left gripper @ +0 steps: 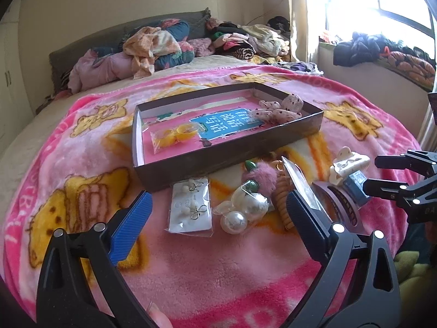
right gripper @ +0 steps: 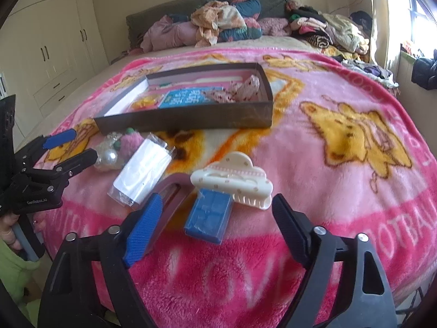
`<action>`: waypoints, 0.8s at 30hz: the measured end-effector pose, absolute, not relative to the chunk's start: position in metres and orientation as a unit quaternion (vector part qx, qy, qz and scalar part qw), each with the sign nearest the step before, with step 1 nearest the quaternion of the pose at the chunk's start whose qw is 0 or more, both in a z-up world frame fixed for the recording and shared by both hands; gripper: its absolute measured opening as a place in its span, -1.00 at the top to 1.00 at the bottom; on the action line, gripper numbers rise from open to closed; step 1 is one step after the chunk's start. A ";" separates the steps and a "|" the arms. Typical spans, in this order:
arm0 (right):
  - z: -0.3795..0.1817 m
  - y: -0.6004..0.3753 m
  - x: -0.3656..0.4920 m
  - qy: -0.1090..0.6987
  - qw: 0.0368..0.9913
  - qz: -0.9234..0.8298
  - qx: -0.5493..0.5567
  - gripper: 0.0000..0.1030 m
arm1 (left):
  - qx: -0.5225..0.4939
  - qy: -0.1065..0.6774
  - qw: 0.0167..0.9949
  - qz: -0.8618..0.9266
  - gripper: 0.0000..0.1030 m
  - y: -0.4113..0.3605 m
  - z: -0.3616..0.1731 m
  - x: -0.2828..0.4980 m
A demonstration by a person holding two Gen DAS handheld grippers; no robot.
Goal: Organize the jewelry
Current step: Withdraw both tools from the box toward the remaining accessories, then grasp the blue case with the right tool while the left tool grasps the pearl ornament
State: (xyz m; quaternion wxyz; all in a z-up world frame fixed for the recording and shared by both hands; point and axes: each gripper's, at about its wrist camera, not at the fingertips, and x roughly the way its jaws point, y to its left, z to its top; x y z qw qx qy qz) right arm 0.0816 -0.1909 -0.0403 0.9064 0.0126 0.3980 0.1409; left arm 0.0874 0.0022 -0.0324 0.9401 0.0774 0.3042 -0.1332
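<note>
A shallow brown box (left gripper: 226, 158) lies on the pink blanket and holds a bag of yellow pieces (left gripper: 172, 136) and spotted pink scrunchies (left gripper: 281, 108). In front of it, my left gripper (left gripper: 218, 205) stands open over an earring card (left gripper: 191, 207) and big pearl pieces (left gripper: 235, 220), touching neither. My right gripper (right gripper: 217, 202) is open too. A small blue box (right gripper: 210, 216) lies between its fingers, clear of the pads, with a cream claw clip (right gripper: 235, 183) just beyond. A mauve hair clip (right gripper: 174, 188) lies by its left finger.
A clear packet (right gripper: 142, 175), a pink fuzzy ball (left gripper: 263, 176) and an orange coil tie (left gripper: 282, 199) lie among the loose pieces. Clothes (left gripper: 164, 46) are piled at the bed's head. A window sill (left gripper: 382, 57) is at the right, cupboards (right gripper: 54, 49) at the left.
</note>
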 end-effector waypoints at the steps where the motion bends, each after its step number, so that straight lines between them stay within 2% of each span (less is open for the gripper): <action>1: -0.043 -0.191 0.083 0.404 0.904 0.138 0.014 -0.43 | 0.081 0.304 0.939 -0.135 -0.67 0.001 -0.033 0.088; 8: -0.056 -0.185 0.087 0.431 0.891 0.141 0.011 -0.06 | 0.092 0.308 0.936 -0.147 -0.53 0.003 -0.037 0.097; 16: -0.063 -0.190 0.091 0.441 0.884 0.150 0.025 0.28 | 0.116 0.321 0.925 -0.168 -0.25 -0.004 -0.046 0.101; 22: -0.062 -0.190 0.089 0.440 0.885 0.150 0.026 0.30 | 0.150 0.330 0.913 -0.190 -0.07 -0.018 -0.054 0.103; 24: -0.061 -0.190 0.089 0.438 0.886 0.151 0.027 0.31 | 0.159 0.333 0.909 -0.192 -0.07 -0.021 -0.057 0.105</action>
